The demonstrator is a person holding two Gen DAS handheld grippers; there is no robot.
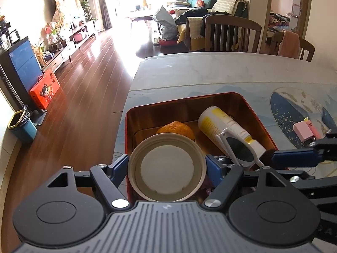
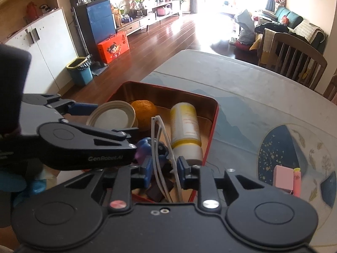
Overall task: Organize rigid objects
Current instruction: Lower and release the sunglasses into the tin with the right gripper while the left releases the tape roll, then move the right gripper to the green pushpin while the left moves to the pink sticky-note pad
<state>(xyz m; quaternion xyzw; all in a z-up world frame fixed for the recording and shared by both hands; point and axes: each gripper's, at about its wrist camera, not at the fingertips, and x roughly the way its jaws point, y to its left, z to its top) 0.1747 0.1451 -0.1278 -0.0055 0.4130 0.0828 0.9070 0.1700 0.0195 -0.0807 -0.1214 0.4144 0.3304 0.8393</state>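
A red metal box point(image 1: 244, 100) point(image 2: 212, 126) stands on the table. Inside lie an orange point(image 1: 175, 129) point(image 2: 145, 110), a white and yellow bottle point(image 1: 223, 126) point(image 2: 185, 126) and a small purple and blue toy point(image 2: 147, 147). My left gripper point(image 1: 167, 167) is shut on a round beige lid point(image 1: 167, 166) point(image 2: 112, 116), held over the box's near left part. My right gripper point(image 2: 162, 171) is shut around white-framed sunglasses point(image 2: 161, 145) point(image 1: 236, 147), held over the box's near right side. A pink block point(image 1: 302, 131) point(image 2: 283, 177) lies on the table outside the box.
The table point(image 1: 210, 71) has a blue patterned mat point(image 2: 294, 143) to the right of the box. Wooden chairs point(image 1: 231, 33) stand at its far side. The table's left edge drops to a wooden floor with a blue bin point(image 2: 81, 70).
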